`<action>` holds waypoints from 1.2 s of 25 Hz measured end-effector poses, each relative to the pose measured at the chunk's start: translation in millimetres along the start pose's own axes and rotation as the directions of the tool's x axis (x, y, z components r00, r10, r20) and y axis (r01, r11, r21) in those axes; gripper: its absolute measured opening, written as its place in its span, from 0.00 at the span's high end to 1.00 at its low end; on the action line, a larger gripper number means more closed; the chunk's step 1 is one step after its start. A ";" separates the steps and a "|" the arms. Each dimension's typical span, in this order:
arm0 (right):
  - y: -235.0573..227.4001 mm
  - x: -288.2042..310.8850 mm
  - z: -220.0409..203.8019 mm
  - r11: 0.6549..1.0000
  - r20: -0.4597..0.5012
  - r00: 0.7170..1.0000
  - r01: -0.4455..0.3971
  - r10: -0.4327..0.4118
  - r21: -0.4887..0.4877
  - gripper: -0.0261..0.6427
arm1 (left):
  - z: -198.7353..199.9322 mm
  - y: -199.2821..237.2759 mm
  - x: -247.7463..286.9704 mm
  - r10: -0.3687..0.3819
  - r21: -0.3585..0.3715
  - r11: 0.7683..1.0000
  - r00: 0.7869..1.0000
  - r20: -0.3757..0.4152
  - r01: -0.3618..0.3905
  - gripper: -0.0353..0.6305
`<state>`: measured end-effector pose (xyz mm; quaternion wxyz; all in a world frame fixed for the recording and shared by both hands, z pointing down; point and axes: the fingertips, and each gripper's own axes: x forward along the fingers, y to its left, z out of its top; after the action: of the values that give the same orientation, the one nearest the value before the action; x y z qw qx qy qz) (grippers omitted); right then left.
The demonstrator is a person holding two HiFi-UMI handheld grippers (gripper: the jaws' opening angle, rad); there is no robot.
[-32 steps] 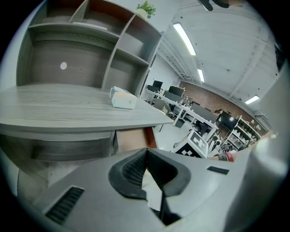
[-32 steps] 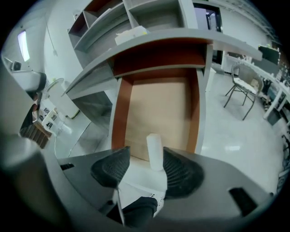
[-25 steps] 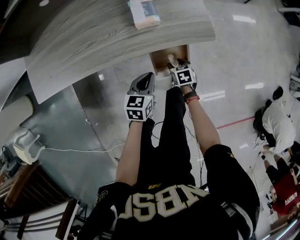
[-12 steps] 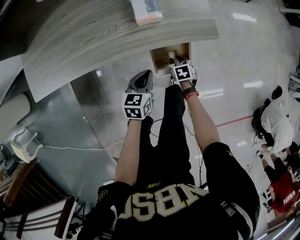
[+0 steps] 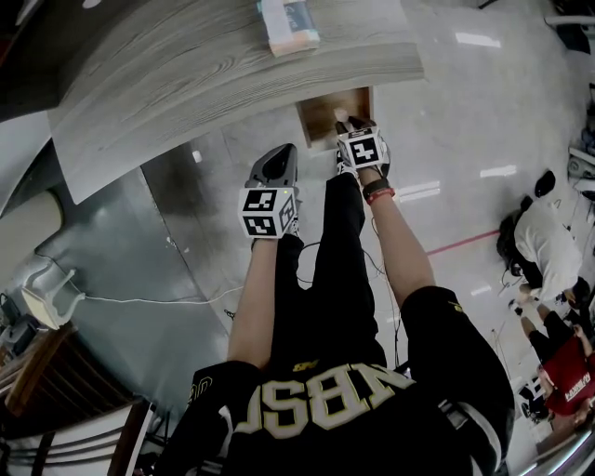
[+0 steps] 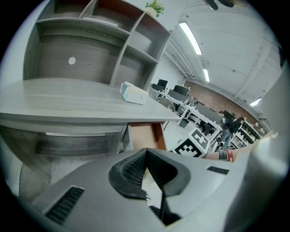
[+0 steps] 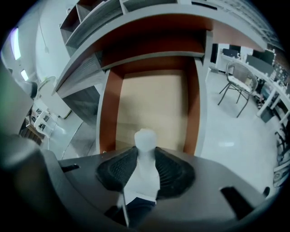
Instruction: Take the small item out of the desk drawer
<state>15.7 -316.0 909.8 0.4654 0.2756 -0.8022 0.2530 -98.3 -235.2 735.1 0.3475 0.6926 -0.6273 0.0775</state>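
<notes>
Pale rectangular pack (image 5: 288, 26), possibly tissues, lies flat below a grey shelf unit (image 6: 131, 41). Small green plant (image 6: 155, 7) on top of the unit. Glossy white floor (image 5: 483, 121) crossed by a red line (image 5: 469, 242). White cable (image 5: 139, 299) trails at left. Chair (image 7: 240, 88) stands off right. Person in white (image 5: 548, 246) and person in red (image 5: 567, 381) at far right edge.

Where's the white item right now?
Right gripper view, centre: the white item sits clamped in the right hand-held gripper, over the open drawer under the right end of the desk.
</notes>
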 end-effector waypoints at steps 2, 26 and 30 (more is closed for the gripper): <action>0.1 -9.4 1.2 1.000 0.009 1.000 0.007 -0.007 0.006 0.76 | 2.9 -2.3 -3.4 -0.005 0.010 1.000 1.000 0.005 0.005 0.93; 46.7 -160.3 25.8 0.989 0.209 0.977 0.012 -0.044 0.150 0.77 | 43.4 -15.0 -88.6 -0.011 0.046 0.999 0.996 0.086 0.007 0.93; 54.6 -184.0 35.3 0.987 0.255 0.966 0.010 -0.051 0.159 0.76 | 59.6 -14.4 -102.9 -0.010 0.072 0.997 0.993 0.119 0.002 0.93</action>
<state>33.7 -262.1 723.1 0.3379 0.3541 -0.8293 0.2699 -125.2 -186.2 629.1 0.2848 0.7098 -0.6417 0.0575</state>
